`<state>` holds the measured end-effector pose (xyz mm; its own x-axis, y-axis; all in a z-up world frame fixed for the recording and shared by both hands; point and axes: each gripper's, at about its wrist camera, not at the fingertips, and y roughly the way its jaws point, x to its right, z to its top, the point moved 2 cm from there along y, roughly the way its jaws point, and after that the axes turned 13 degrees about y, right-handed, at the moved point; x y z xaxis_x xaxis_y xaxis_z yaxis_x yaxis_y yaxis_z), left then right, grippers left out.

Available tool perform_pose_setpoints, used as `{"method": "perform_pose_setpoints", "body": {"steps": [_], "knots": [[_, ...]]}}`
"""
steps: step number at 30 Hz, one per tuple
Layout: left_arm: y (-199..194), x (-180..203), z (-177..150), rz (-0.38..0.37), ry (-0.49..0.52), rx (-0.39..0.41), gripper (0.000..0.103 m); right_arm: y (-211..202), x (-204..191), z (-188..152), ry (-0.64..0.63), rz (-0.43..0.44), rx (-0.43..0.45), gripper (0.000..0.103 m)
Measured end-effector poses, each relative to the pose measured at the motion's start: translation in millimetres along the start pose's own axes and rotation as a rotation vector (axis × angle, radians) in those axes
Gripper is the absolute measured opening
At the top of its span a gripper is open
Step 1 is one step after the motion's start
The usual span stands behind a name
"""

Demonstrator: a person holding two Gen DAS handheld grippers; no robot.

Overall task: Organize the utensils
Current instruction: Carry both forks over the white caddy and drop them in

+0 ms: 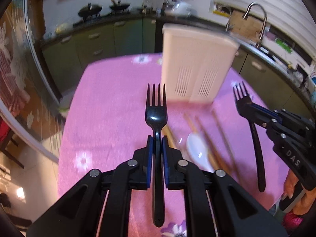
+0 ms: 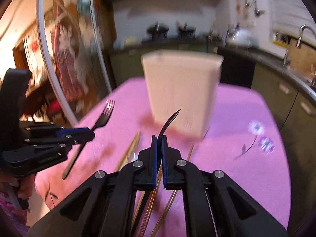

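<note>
The holder [image 2: 180, 92] ahead of the right gripper [image 2: 159, 138] is blurring, its slots barely showing. That gripper's pads are hiding its fork's [image 2: 169, 121] handle. Chopsticks [image 2: 129, 150] below are smearing, their ends running behind the gripper.

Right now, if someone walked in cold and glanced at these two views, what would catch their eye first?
Probably the twin black forks: the left gripper is shut on one fork, tines forward, and the right gripper on the other fork, both above the pink tablecloth. Next, the beige slotted utensil holder standing beyond them, with chopsticks and a white spoon lying before it.
</note>
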<state>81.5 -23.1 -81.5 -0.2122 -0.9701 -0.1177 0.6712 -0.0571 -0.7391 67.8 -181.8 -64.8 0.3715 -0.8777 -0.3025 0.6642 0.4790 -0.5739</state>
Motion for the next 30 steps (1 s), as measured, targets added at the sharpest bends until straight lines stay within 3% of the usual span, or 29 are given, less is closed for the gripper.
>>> {"method": "perform_pose_setpoints", "body": {"steps": [3, 7, 16, 21, 26, 30], "knots": [[-15.7, 7.0, 27.5, 0.023, 0.031, 0.090, 0.009, -27.4, 0.9, 12.8, 0.000, -0.002, 0.165, 0.005], [-22.7, 11.3, 67.5, 0.052, 0.044, 0.165, 0.009, -54.9, 7.9, 23.6, 0.013, -0.006, 0.271, 0.005], [-19.9, 9.0, 168.8, 0.071, 0.026, 0.351, 0.009, -74.3, 24.9, 34.1, 0.037, -0.039, 0.316, 0.005], [10.0, 0.2, 210.7, 0.092, 0.017, 0.403, 0.009, -80.9, 32.7, 31.3, 0.049, -0.041, 0.343, 0.005], [46.6, -0.3, 218.2, 0.129, 0.025, 0.419, 0.009, -85.2, 30.5, 28.9, 0.045, -0.038, 0.349, 0.005], [64.7, 4.4, 206.2, 0.111, 0.017, 0.398, 0.009, -85.7, 32.7, 30.1, 0.047, -0.040, 0.363, 0.005]]}}
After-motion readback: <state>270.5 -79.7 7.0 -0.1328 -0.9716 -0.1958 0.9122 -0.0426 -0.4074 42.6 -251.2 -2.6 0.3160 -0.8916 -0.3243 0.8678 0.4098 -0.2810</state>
